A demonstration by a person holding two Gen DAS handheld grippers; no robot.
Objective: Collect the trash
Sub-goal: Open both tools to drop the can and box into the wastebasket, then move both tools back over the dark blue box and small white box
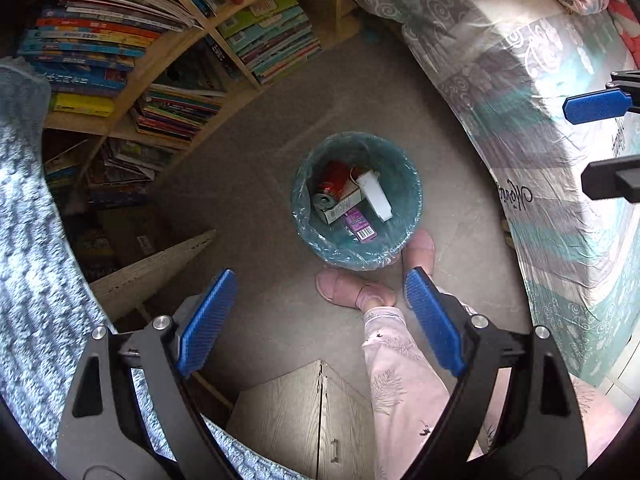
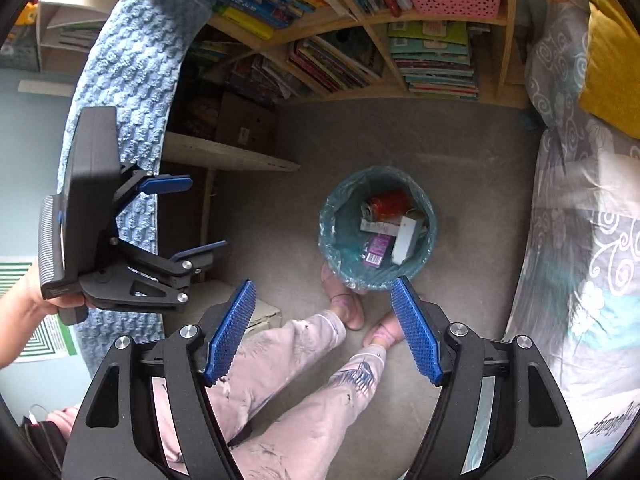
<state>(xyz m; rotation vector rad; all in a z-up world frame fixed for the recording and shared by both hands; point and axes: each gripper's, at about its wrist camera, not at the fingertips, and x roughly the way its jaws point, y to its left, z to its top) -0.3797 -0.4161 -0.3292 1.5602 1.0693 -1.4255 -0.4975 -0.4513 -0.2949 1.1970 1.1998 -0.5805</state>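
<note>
A teal trash bin [image 1: 404,184] with a plastic liner stands on the grey floor, also in the right wrist view [image 2: 340,236]. Inside lie a white box [image 1: 375,195], a red can [image 1: 335,178], a purple packet [image 1: 360,224] and a small carton [image 1: 340,208]. My left gripper [image 1: 320,312] is open and empty, held high above the floor near the bin. My right gripper [image 2: 322,324] is open and empty, also above the bin. The left gripper also shows at the left of the right wrist view [image 2: 188,220].
A wooden bookshelf [image 1: 168,64] full of books stands behind the bin. A bed with patterned cover [image 1: 560,160] is on the right. A blue textured blanket [image 2: 128,80] is on the left. The person's feet in pink slippers [image 1: 352,288] stand beside the bin.
</note>
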